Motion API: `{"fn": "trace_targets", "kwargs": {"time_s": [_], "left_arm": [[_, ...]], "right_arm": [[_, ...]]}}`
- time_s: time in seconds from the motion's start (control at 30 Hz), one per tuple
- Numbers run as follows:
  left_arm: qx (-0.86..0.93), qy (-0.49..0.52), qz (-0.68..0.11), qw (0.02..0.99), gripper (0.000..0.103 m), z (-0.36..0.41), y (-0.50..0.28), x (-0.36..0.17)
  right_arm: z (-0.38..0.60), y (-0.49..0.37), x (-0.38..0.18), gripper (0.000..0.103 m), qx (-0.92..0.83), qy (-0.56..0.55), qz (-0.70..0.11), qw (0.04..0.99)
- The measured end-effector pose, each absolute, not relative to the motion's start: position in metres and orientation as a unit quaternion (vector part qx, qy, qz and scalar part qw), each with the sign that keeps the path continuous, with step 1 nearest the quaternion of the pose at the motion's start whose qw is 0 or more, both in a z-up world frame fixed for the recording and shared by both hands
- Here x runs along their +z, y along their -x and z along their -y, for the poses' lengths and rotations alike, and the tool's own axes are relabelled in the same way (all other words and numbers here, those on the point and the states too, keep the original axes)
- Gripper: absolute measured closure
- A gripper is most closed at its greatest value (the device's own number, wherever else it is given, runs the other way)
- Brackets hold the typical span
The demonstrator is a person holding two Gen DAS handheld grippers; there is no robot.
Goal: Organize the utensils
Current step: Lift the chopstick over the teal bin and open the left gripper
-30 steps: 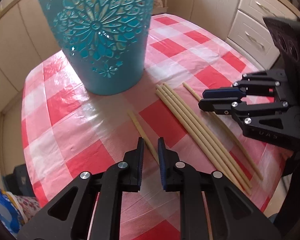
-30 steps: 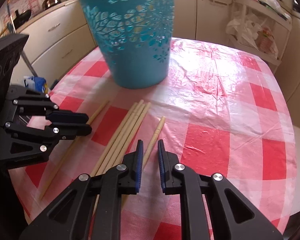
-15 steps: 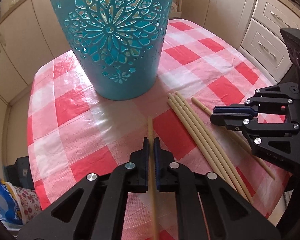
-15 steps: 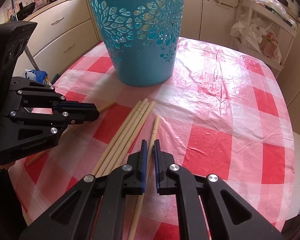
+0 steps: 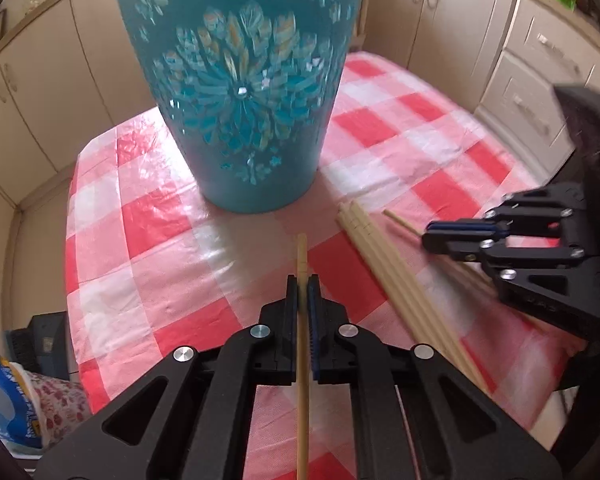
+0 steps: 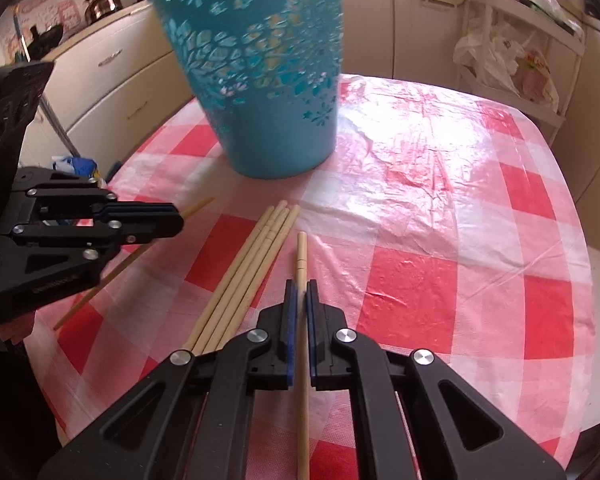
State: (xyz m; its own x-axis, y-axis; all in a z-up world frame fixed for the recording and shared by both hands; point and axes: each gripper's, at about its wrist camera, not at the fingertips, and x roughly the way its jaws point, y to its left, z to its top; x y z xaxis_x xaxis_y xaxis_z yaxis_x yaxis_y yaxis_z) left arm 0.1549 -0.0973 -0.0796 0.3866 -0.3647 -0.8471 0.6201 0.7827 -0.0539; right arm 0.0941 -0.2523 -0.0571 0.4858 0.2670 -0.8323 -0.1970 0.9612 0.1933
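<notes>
A: Nearest us, our left gripper [image 5: 302,280] tilts downward, clamped on one chopstick [image 5: 301,252]; our right gripper [image 6: 298,286] likewise pinches another chopstick [image 6: 301,252].

B: Between them, four chopsticks [image 6: 256,256] lie bundled mid-tabletop [image 6: 440,208]; beyond stands the teal basket [image 5: 244,92].

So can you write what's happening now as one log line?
left claw: shut on pale wooden chopstick | right claw: shut on second chopstick | teal cut-out plastic bucket: upright
</notes>
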Motion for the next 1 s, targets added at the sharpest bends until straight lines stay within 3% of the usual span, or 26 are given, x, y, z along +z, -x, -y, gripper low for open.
{"fn": "trace_targets", "kwargs": {"time_s": [0.3, 0.57, 0.73, 1.0], "left_arm": [[-0.401, -0.092, -0.351, 0.841, 0.098, 0.055, -0.131, 0.011], [-0.416, 0.093, -0.242, 0.872, 0.098, 0.026, -0.172, 0.082], [-0.389, 0.161, -0.179, 0.889, 0.098, 0.034, -0.205, 0.106], [-0.301, 0.187, -0.129, 0.926, 0.098, 0.062, -0.255, 0.104]], "right_arm": [[0.274, -0.097, -0.063, 0.097, 0.120, -0.104, -0.489, 0.857], [0.274, -0.096, -0.063, 0.097, 0.118, -0.105, -0.487, 0.859], [0.273, -0.097, -0.065, 0.097, 0.118, -0.105, -0.487, 0.859], [0.273, -0.095, -0.065, 0.097, 0.119, -0.103, -0.482, 0.862]]}}
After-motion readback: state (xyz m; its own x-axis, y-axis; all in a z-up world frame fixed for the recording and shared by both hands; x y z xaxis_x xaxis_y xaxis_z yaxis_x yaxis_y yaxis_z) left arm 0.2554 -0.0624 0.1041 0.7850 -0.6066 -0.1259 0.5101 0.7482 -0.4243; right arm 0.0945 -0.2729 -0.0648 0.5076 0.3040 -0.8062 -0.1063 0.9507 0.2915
